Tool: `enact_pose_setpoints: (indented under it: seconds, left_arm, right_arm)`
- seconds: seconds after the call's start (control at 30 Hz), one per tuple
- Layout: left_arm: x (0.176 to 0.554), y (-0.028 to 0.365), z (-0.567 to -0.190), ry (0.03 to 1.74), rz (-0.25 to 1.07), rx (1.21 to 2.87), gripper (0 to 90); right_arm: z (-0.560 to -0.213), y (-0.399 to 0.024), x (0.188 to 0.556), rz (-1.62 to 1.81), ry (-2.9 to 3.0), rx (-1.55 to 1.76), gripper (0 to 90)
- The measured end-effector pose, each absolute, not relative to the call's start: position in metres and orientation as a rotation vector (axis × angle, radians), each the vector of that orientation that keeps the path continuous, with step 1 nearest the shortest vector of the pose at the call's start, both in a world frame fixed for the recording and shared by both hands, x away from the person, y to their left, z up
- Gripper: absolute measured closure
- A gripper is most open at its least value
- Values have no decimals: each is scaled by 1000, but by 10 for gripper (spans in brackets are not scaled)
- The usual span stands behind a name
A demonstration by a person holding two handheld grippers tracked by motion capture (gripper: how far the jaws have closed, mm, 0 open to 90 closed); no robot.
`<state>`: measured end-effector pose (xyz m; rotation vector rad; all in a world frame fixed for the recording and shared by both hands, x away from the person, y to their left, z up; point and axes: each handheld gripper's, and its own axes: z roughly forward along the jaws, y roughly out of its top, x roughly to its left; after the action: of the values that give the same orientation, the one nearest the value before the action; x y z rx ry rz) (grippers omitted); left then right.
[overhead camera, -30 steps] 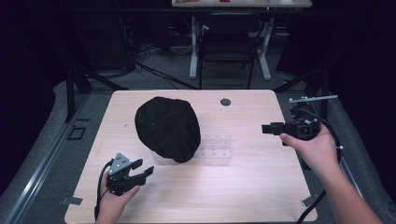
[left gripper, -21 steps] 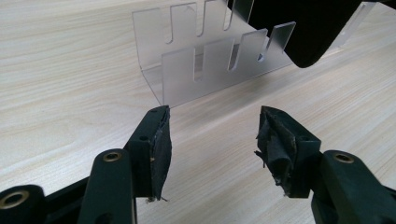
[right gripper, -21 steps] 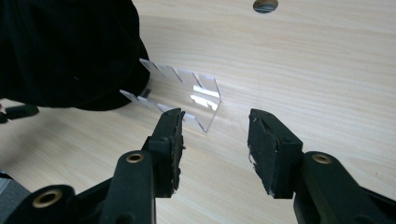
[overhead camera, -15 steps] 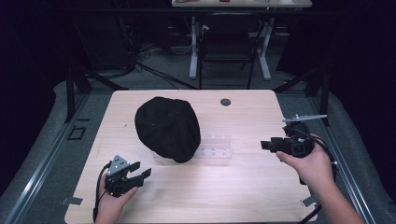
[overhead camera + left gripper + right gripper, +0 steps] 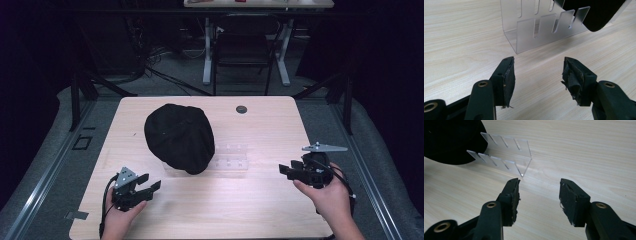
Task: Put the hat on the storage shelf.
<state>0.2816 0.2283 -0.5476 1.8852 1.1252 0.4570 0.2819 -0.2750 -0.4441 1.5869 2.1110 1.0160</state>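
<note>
Black cap (image 5: 179, 137) rests atop the clear slotted rack (image 5: 231, 158).

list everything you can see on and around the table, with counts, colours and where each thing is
cap: one, black, table middle, lying over the rack's left end
slotted rack: one, clear plastic, right of the cap
round insert: one, dark, far edge of the tabletop
table: one, light wood
folding chair: one, dark, behind the table
left gripper: one, black, near left, jaws open and empty
right gripper: one, black, near right, jaws just opening, empty
</note>
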Motion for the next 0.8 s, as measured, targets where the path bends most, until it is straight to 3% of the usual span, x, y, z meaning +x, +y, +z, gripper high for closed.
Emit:
enact_pose_setpoints:
  seconds: [0.8]
  left_arm:
    - [285,220,-556,1089,456,1931,437]
  right_arm:
    - [-541,-278,249,1059,1926,1561,432]
